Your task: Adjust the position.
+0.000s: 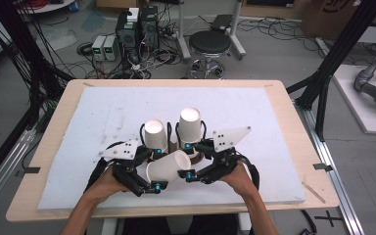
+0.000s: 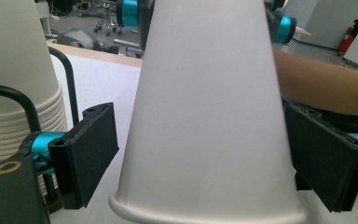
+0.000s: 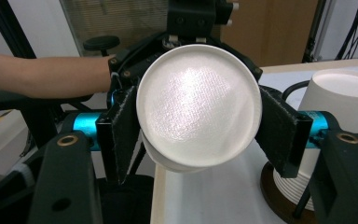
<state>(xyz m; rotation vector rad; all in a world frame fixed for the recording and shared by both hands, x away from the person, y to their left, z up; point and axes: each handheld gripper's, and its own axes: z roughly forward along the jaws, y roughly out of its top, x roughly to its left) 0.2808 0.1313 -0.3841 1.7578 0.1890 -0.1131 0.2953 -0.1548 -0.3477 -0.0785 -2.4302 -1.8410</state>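
You have a light wooden table in front of you, covered almost edge to edge by a white foam mat. On the mat, near its middle, two stacks of white paper cups stand side by side in black wire holders.

We see a plain white paper cup lying between two black grippers, its base showing a fine woven texture. The left gripper and the right gripper both carry teal collars and pale grey plates dotted with dark holes. Farther off stand two white cup stacks in black wire holders on dark brown bases. Beneath them, we have a white mat with faint brownish smudges on a light wooden table.
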